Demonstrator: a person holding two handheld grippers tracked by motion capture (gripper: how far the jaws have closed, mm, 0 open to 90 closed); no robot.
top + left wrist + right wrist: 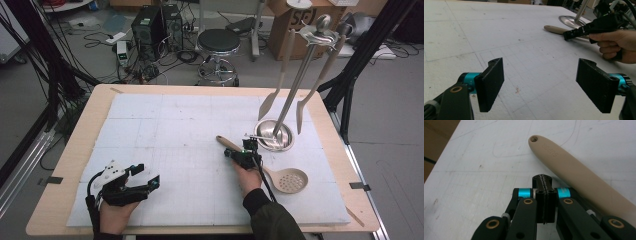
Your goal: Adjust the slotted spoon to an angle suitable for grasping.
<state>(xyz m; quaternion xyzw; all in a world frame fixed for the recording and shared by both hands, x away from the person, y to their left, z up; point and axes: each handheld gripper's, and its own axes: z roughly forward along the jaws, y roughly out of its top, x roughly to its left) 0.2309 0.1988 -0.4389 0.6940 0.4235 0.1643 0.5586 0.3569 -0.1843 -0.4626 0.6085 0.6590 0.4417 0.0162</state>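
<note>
Hovering right gripper (543,185), jaws pressed together, empty; spoon handle (576,173) just right, long axis running ahead-left; left gripper (540,85) spread, far.

Black two-jaw left gripper (145,176) with ribbed pads (491,83), teal collars, brass-ringed pivots and white top plate; black right gripper (543,183) trails a black cable; dark olive sleeve (272,217).

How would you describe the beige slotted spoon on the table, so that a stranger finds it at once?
Start at the steel utensil stand on the right of the white foam board. Just in front of its round base lies the beige plastic slotted spoon, beside the shut right gripper. Unlike the two beige utensils hanging on the stand, it lies flat and has a perforated bowl.
</note>
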